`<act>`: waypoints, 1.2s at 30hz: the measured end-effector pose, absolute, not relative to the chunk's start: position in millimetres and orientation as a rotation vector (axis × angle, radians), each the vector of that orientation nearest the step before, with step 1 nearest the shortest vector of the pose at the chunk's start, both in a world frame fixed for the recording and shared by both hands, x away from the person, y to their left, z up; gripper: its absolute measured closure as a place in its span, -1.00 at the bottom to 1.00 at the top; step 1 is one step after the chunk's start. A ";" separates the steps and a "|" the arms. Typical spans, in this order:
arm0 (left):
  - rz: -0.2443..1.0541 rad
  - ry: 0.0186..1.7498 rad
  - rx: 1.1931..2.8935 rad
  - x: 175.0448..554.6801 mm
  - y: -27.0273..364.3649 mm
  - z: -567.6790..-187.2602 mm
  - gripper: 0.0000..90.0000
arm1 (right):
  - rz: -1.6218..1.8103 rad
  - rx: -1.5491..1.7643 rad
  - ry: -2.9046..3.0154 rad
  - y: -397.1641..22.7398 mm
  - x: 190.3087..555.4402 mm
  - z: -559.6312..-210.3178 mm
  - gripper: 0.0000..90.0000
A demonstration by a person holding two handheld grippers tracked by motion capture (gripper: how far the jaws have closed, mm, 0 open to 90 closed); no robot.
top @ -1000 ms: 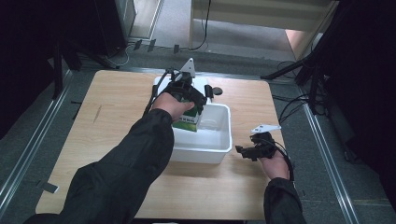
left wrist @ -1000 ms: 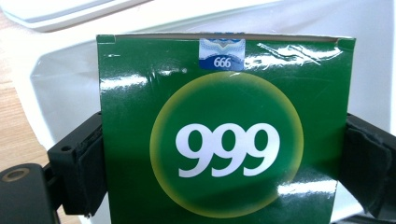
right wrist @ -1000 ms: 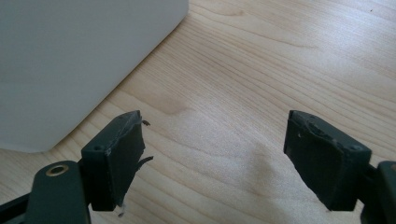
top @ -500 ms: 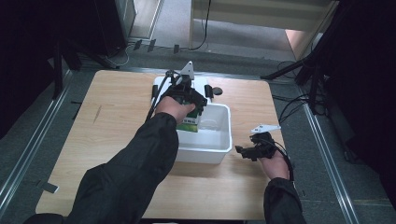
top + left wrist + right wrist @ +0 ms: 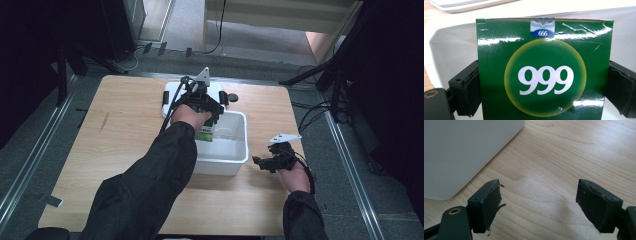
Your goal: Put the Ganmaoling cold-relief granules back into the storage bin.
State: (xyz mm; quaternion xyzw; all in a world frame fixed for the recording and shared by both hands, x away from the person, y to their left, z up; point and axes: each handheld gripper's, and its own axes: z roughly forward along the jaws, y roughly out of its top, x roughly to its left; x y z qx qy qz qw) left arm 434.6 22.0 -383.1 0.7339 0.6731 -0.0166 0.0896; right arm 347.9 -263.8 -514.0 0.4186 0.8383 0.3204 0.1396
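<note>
While clamped on both sides by the left gripper, green box being held inside the white bin.

Compared with a second ago, sitting slightly nearer the bin's far left corner, arm reaching further forward; probably being lowered or positioned for release, though judging only from posture. Showing a "999" disc and a small "666" sticker at the top edge. Resting on the wooden table just beside the bin's right wall, right gripper idling with jaws spread wide and holding nothing, unmoved meanwhile.
</note>
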 end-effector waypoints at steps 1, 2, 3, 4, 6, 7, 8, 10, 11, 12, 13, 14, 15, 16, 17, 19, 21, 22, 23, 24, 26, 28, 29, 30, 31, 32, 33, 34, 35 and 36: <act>-0.045 2.003 2.184 434.8 20.8 -384.6 -0.88 | 0.925 1.213 2.422 -264.1 347.2 -514.2 -0.55; -0.041 2.005 2.186 435.0 20.6 -385.1 -0.88 | 0.926 1.214 2.421 -264.2 347.0 -514.2 -0.55; -0.036 2.007 2.191 435.4 20.6 -385.7 -0.88 | 0.926 1.214 2.421 -264.2 347.0 -514.2 -0.55; -0.040 2.012 2.193 435.8 20.8 -386.1 -0.88 | 0.925 1.215 2.421 -264.6 346.5 -514.0 -0.55; -0.028 2.011 2.203 436.0 22.1 -386.7 -0.88 | 0.926 1.214 2.421 -265.7 345.7 -513.9 -0.55; -0.029 2.018 2.198 436.3 22.9 -387.0 -0.88 | 0.924 1.219 2.417 -266.4 344.9 -513.8 -0.55; -0.022 2.016 2.202 436.4 24.0 -387.2 -0.88 | 0.924 1.219 2.417 -266.4 344.9 -513.8 -0.55; -0.014 2.022 2.196 437.1 27.2 -387.7 -0.88 | 0.926 1.220 2.416 -266.9 344.3 -513.6 -0.55; -0.018 2.029 2.190 437.3 28.0 -388.3 -0.89 | 0.926 1.217 2.416 -267.1 344.1 -513.5 -0.55; -0.020 2.033 2.191 437.5 29.4 -388.9 -0.88 | 0.926 1.217 2.416 -267.0 343.8 -513.5 -0.55; -0.020 2.033 2.191 437.5 29.4 -388.9 -0.89 | 0.926 1.217 2.416 -267.0 343.8 -513.5 -0.55; -0.019 2.036 2.188 437.5 29.8 -389.5 -0.89 | 0.925 1.217 2.416 -266.9 343.8 -513.5 -0.55; -0.021 2.034 2.184 437.6 30.2 -390.0 -0.89 | 0.926 1.217 2.417 -266.9 344.0 -513.6 -0.55; -0.028 2.034 2.185 437.7 30.3 -390.2 -0.89 | 0.925 1.220 2.416 -266.6 344.3 -513.6 -0.55; -0.028 2.035 2.186 437.8 30.2 -390.6 -0.89 | 0.925 1.220 2.416 -266.6 344.3 -513.6 -0.55; -0.028 2.032 2.195 438.2 30.7 -391.5 -0.89 | 0.923 1.220 2.418 -266.1 344.6 -513.8 -0.55; -0.030 2.035 2.187 438.1 30.0 -393.0 -0.89 | 0.921 1.212 2.421 -266.1 345.3 -514.0 -0.55; -0.024 2.032 2.198 438.6 30.0 -393.6 -0.89 | 0.924 1.211 2.423 -266.0 346.1 -514.5 -0.55; -0.029 2.035 2.192 438.6 29.5 -394.1 -0.90 | 0.924 1.211 2.423 -266.0 346.1 -514.5 -0.55; -0.027 2.039 2.189 438.8 29.2 -394.5 -0.90 | 0.924 1.213 2.422 -265.8 346.3 -514.7 -0.55; -0.028 2.035 2.193 439.2 29.3 -394.9 -0.90 | 0.925 1.216 2.422 -265.5 346.4 -514.7 -0.55; -0.024 2.031 2.186 439.0 29.2 -394.5 -0.92 | 0.926 1.217 2.422 -265.2 346.4 -514.4 -0.55; -0.024 2.031 2.186 439.0 29.2 -394.5 -0.93 | 0.926 1.217 2.422 -265.2 346.4 -514.4 -0.55; -0.019 2.023 2.173 439.0 30.5 -391.6 -0.93 | 0.926 1.217 2.422 -264.9 346.5 -514.5 -0.55; -0.019 2.023 2.173 439.0 30.5 -391.6 -0.93 | 0.926 1.217 2.422 -264.9 346.5 -514.5 -0.55; -0.033 2.017 2.170 438.6 30.9 -389.9 -0.92 | 0.924 1.212 2.426 -264.8 346.6 -514.8 -0.55; -0.033 2.017 2.170 438.6 30.9 -389.9 -0.93 | 0.924 1.212 2.426 -264.8 346.6 -514.8 -0.55; -0.043 2.014 2.176 438.3 30.8 -389.6 -0.93 | 0.924 1.214 2.426 -264.7 346.5 -514.8 -0.55; -0.035 2.016 2.173 437.8 30.7 -389.3 -0.93 | 0.924 1.213 2.425 -264.6 346.4 -514.7 -0.55; -0.037 2.010 2.180 437.6 31.1 -388.9 -0.92 | 0.924 1.211 2.426 -264.8 346.4 -514.6 -0.55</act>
